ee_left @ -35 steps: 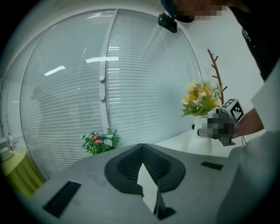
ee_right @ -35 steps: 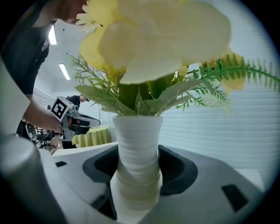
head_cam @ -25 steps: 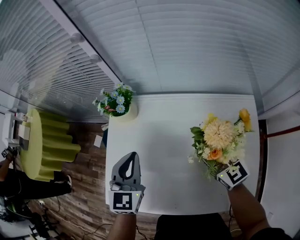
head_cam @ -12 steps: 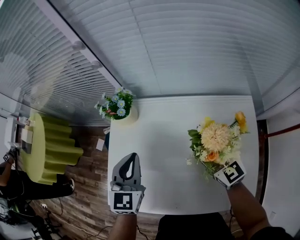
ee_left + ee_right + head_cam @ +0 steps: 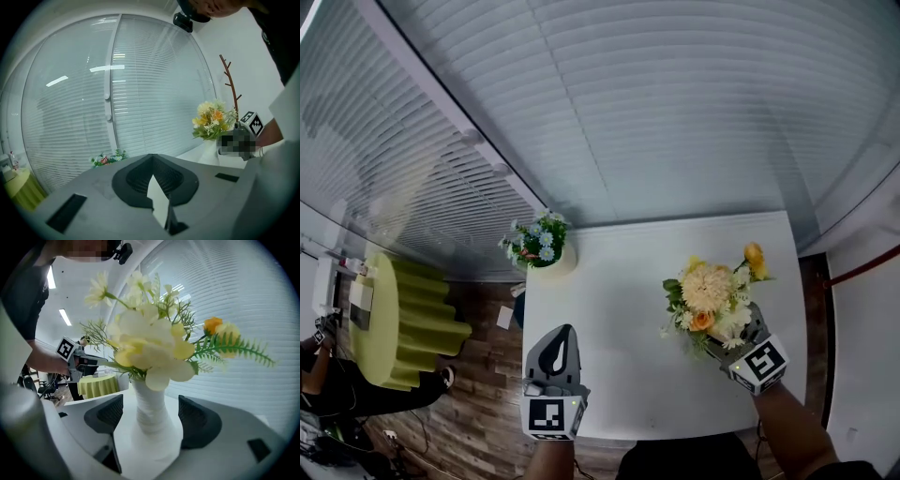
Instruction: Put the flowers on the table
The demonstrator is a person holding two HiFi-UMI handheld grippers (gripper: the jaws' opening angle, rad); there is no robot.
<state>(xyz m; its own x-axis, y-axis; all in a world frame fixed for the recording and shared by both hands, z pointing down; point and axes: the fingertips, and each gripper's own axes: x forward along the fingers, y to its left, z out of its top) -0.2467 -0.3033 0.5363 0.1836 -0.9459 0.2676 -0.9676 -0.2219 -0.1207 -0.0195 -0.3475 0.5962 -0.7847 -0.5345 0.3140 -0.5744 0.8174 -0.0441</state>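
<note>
Releasing the flower vase (image 5: 149, 401) on the table (image 5: 619, 319), right gripper (image 5: 151, 418) just opened around it, left gripper (image 5: 153, 168) closed empty; next, likely withdraw without tipping

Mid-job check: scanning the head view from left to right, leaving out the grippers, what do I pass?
green-draped round table → small pot of blue flowers → yellow bouquet

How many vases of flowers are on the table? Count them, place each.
2. Blue-and-white bunch at the far left corner of the table; yellow-orange bouquet near its right edge. None looks hidden.
</note>
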